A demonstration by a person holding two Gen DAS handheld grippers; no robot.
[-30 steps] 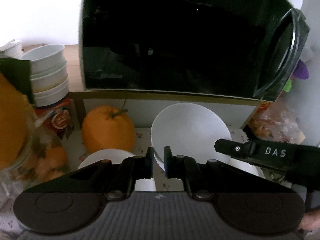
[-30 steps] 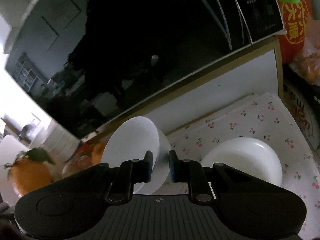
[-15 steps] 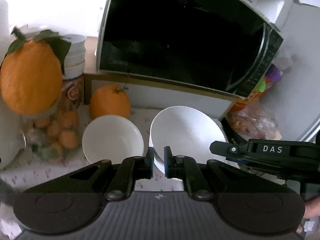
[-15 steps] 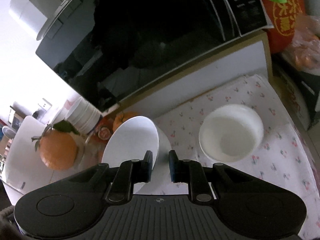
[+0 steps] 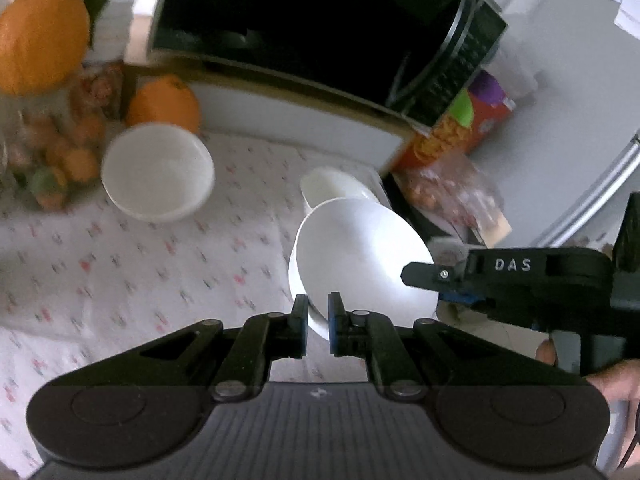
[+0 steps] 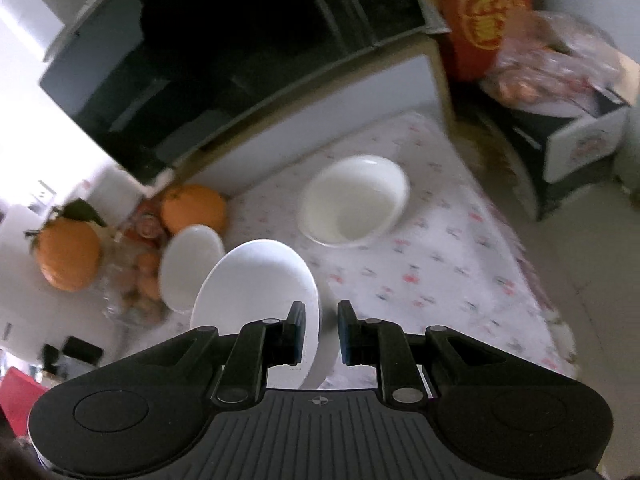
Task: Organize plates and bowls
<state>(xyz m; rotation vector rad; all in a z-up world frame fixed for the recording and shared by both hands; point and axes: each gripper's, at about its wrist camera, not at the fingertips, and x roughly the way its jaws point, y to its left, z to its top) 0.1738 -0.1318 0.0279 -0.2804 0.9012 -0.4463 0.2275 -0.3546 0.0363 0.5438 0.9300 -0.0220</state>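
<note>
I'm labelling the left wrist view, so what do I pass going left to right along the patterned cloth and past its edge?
Glass jar of small fruit → empty white bowl → white bowl held by both tools → clear bag of snacks → right tool.

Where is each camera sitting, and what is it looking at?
Left wrist: on the left gripper, looking down over the bowl toward the microwave; right gripper and a hand show.
Right wrist: on the right gripper, looking down over that bowl; only its own fingers show.
Shared: bowl, microwave, oranges.
</note>
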